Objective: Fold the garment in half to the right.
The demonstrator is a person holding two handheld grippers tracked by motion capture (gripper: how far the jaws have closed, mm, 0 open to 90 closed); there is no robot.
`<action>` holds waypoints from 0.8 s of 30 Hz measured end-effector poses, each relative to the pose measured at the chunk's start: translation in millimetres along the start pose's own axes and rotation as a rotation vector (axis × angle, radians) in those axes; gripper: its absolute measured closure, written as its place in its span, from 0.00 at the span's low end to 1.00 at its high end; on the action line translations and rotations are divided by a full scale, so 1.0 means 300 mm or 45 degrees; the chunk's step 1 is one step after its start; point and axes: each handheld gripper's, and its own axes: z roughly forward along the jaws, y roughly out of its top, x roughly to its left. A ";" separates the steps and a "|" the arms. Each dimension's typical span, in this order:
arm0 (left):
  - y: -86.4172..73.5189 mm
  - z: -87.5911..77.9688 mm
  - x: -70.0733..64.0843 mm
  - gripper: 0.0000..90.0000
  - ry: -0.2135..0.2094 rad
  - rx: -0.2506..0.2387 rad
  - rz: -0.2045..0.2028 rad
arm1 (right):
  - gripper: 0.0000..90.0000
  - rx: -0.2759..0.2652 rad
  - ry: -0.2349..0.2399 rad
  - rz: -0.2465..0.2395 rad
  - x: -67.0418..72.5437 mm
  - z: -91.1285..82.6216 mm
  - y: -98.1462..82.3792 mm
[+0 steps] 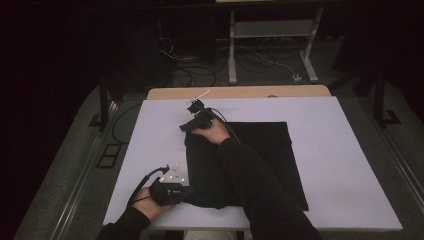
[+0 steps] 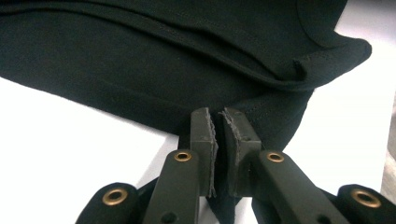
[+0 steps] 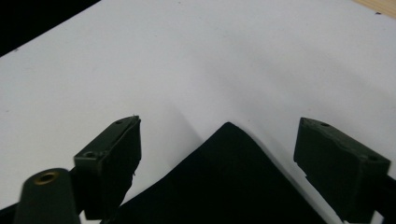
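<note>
Soft, limp black cloth (image 1: 260, 150) (corners grip best): left hand-held gripper (image 2: 218, 135) pinches its near corner; right hand-held gripper (image 3: 219, 149) gapes wide around the far corner, untouched.

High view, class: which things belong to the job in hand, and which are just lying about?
In the job: black garment; left gripper, shut on its near corner; right gripper, open around its far corner.

Lying about: metal frame, floor cables.
</note>
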 end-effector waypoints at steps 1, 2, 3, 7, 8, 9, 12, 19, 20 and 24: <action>0.000 0.000 0.001 0.91 -0.002 -0.003 -0.002 | 0.18 0.003 -0.006 0.001 -0.002 0.004 0.000; 0.000 0.000 0.003 0.91 -0.005 -0.007 -0.006 | 0.20 0.008 -0.011 0.001 -0.004 0.006 0.000; 0.000 0.002 0.001 0.91 -0.005 -0.020 -0.022 | 0.22 0.015 -0.023 -0.003 -0.007 0.010 -0.001; 0.005 0.001 0.000 0.91 -0.001 -0.028 -0.023 | 0.30 0.015 -0.051 0.006 -0.013 0.015 -0.002; 0.006 -0.001 0.000 0.91 -0.001 -0.031 -0.024 | 0.32 0.009 -0.053 0.009 -0.015 0.015 -0.003; 0.006 -0.001 -0.001 0.91 0.004 -0.036 -0.027 | 0.36 0.005 -0.055 0.014 -0.015 0.017 -0.003; 0.010 -0.004 -0.003 0.91 0.009 -0.048 -0.020 | 0.43 0.005 -0.068 0.013 -0.015 0.022 -0.005; 0.015 -0.011 -0.007 0.91 0.015 -0.085 -0.029 | 0.73 0.016 -0.121 0.003 -0.005 0.027 -0.005; 0.016 -0.011 -0.008 0.91 0.015 -0.094 -0.037 | 0.78 0.019 -0.119 -0.001 -0.005 0.027 -0.004; 0.018 -0.014 -0.006 0.91 0.008 -0.086 -0.032 | 0.92 0.032 -0.118 -0.007 -0.010 0.020 -0.003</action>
